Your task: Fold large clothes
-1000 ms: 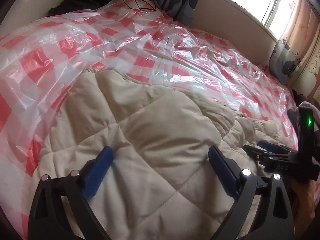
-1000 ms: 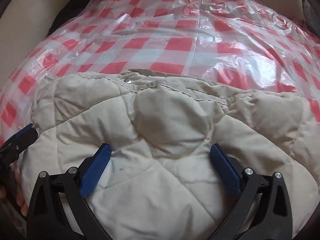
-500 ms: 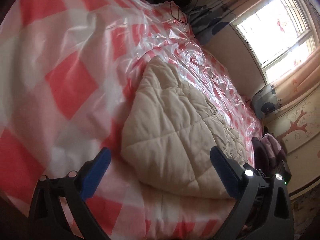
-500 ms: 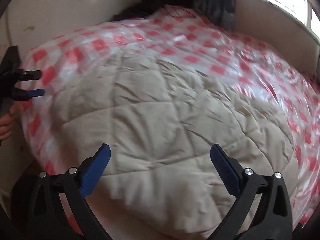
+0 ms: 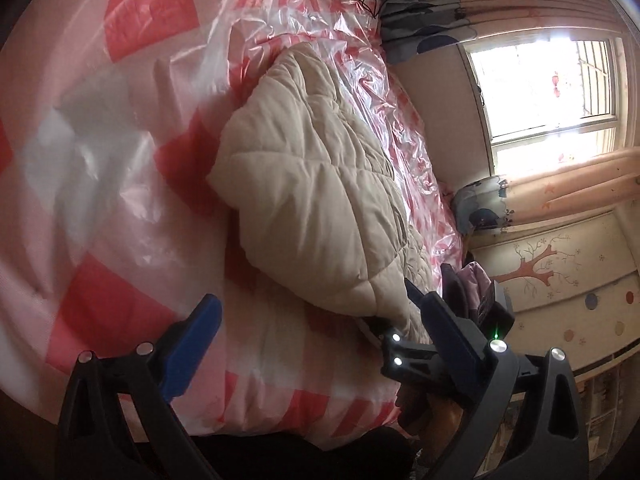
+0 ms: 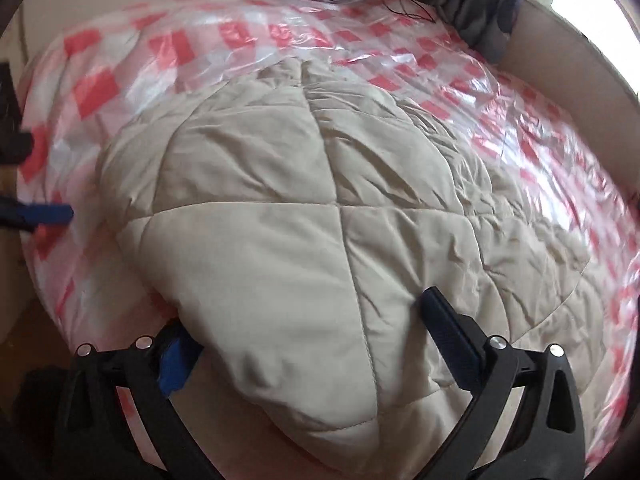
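Quilted coat lies bundled on the bed, both tongs spread wide.

The beige coat [image 6: 320,220] rests on the checked plastic sheet [image 6: 180,52] near the bed's edge. The right tongs [image 6: 304,344] straddle its near fold without closing; the left tongs [image 5: 312,320] hover empty beside it. The slick plastic could let the puffy bundle slide or spring open when gripped.

No readable text, labels, brands or nos. in either view; nothing legible on the quilted jacket [image 6: 320,208], checked plastic sheet [image 5: 120,160] or wall decals [image 5: 540,268].
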Action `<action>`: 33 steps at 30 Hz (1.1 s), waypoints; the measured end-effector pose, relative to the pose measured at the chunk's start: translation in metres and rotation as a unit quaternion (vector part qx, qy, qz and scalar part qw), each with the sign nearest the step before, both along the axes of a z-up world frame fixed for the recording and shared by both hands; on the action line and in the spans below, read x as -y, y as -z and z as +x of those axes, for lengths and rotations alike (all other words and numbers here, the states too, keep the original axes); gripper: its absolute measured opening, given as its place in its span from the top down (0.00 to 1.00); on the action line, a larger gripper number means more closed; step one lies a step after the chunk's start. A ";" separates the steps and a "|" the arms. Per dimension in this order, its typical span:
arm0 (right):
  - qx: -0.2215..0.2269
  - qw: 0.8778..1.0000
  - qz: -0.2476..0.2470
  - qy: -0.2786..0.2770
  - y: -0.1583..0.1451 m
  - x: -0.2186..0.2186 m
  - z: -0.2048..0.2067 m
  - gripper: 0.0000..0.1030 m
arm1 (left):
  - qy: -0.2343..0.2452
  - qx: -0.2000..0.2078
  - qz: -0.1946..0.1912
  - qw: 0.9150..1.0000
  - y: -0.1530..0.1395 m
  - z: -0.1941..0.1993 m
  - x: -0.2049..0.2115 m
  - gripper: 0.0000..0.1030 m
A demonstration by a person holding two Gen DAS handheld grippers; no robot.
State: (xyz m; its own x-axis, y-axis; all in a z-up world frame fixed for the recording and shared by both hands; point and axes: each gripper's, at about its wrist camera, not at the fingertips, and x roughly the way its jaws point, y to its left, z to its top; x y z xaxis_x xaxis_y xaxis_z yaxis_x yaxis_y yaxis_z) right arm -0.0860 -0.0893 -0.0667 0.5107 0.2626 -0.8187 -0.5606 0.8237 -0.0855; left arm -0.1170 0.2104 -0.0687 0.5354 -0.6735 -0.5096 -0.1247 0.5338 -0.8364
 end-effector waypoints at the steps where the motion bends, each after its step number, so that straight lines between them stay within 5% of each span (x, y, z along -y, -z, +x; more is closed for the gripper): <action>1: -0.008 1.000 0.016 0.005 -0.002 0.004 0.003 0.06 | -0.001 -0.001 -0.010 1.000 0.002 0.003 0.003 0.07; 6: -0.021 0.998 0.052 0.014 -0.011 0.013 0.009 0.06 | -0.006 -0.002 -0.038 0.999 0.014 0.032 0.025 0.07; 13: -0.036 0.996 0.074 -0.025 -0.026 0.037 -0.004 0.06 | -0.065 -0.020 -0.010 0.998 0.022 0.071 0.044 0.07; 17: 0.002 0.989 0.126 0.071 -0.041 0.122 -0.007 0.06 | -0.072 0.035 0.011 0.997 0.009 0.062 0.048 0.07; 19: -0.023 0.987 0.074 0.142 -0.017 0.160 0.006 0.06 | -0.058 0.024 0.050 0.997 0.017 0.067 0.055 0.07; 21: -0.079 0.987 0.081 0.115 0.007 0.176 0.015 0.06 | -0.061 0.020 0.060 0.996 0.022 0.066 0.058 0.08; 25: -0.026 0.989 0.105 0.101 -0.033 0.166 0.012 0.07 | -0.079 0.060 0.041 0.994 0.012 0.056 0.052 0.08; 29: 0.015 0.986 0.087 0.139 -0.056 0.146 0.072 0.07 | -0.097 0.068 0.048 0.992 0.021 0.056 0.054 0.08; 33: -0.010 0.981 0.038 0.188 -0.024 0.128 0.164 0.07 | -0.108 0.100 0.065 0.987 0.016 0.045 0.061 0.08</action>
